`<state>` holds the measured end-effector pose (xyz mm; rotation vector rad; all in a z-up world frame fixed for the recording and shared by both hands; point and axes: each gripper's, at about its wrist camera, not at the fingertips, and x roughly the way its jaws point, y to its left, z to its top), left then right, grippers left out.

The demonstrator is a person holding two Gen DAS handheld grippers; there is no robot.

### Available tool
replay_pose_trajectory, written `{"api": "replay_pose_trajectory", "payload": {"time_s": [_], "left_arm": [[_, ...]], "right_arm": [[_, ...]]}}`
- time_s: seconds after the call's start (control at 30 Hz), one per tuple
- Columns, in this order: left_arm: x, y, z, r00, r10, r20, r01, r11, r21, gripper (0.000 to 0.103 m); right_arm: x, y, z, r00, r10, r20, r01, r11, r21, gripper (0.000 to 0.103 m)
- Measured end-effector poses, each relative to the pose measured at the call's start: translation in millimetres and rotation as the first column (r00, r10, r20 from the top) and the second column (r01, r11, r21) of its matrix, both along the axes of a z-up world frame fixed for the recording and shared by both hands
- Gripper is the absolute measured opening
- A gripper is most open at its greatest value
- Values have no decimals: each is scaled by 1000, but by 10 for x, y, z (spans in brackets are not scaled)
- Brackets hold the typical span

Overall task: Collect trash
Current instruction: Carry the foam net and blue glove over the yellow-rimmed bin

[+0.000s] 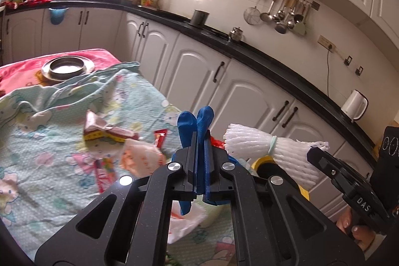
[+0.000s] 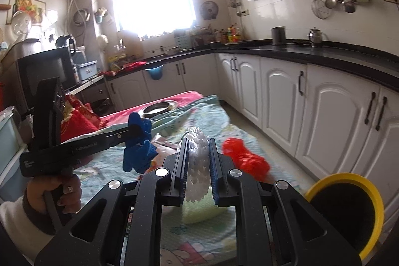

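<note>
Both grippers clamp trash, blue glove (image 1: 197,131) left, foam net (image 2: 198,161) right; only right view shows red bag (image 2: 245,160).

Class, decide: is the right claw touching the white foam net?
Touching. The right wrist view shows the right claw with both fingers pressed against the white foam net between them.

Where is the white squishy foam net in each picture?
Left wrist view: the white foam net is right of centre, sticking sideways out of the right tongs.
Right wrist view: the foam net is bottom centre, squeezed between the tongs' fingers.
Shared landmark: the yellow-rimmed bin just beyond the net in both views.
</note>
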<state>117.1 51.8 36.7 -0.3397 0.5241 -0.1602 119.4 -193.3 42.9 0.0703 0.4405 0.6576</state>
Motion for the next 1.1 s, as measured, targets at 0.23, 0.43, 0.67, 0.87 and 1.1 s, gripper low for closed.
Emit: {"api": "replay_pose_trajectory", "payload": {"time_s": [0.23, 0.43, 0.67, 0.87, 1.1], "left_arm": [[88, -278, -19, 999, -51, -5, 51, 999, 14, 1], [155, -503, -56, 996, -91, -14, 91, 996, 22, 1], [259, -841, -126, 988, -149, -33, 150, 988, 27, 1], [364, -1163, -190, 978, -201, -46, 202, 979, 28, 1], [497, -1547, -300, 964, -257, -64, 259, 966, 24, 1]], "right_arm": [[42, -330, -41, 997, -82, -10, 82, 997, -1, 15], [56, -674, -132, 986, -164, -15, 163, 986, -12, 15], [56, -1053, -262, 967, -254, -33, 254, 967, -16, 15], [83, -1373, -374, 939, -337, -61, 337, 941, -13, 15], [104, -1715, -588, 894, -435, -106, 433, 900, -46, 15]]}}
